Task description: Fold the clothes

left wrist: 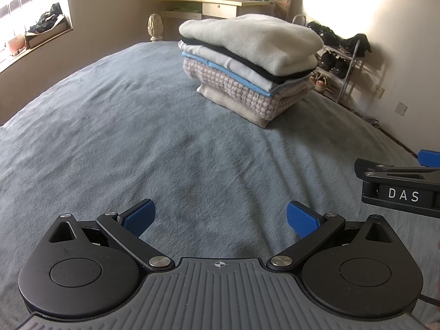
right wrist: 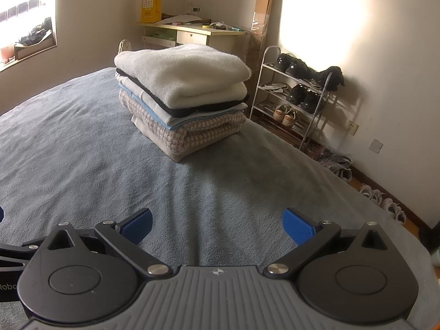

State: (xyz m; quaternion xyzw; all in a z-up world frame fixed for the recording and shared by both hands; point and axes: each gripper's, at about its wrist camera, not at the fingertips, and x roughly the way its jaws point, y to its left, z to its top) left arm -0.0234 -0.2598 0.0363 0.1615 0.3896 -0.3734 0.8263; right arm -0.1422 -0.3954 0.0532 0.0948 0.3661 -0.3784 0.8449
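A neat stack of folded clothes (left wrist: 247,63) sits on the bed covered with a grey-blue fleecy blanket (left wrist: 137,143), well ahead of both hand-held grippers. From the top down, the stack is a thick cream-white fleece piece, a thin black layer, a white garment, a light blue one, a pink-and-white houndstooth knit, and a beige piece touching the blanket. In the left wrist view the pile lies ahead and to the right of centre; in the right wrist view the same pile (right wrist: 184,96) lies ahead and slightly to the left.

The left hand-held gripper (left wrist: 221,220) hovers over bare blanket, its blue ribbed pads (left wrist: 140,217) spread wide apart with nothing between them. The right hand-held gripper (right wrist: 217,221) is likewise spread wide and empty, above the blanket (right wrist: 82,165). Part of the right gripper's black body, lettered "DAS", shows at the right edge of the left view, just beside the left one.

Beyond the bed stand a pale wooden counter (right wrist: 192,34) with clutter and a metal shoe rack (right wrist: 297,96).
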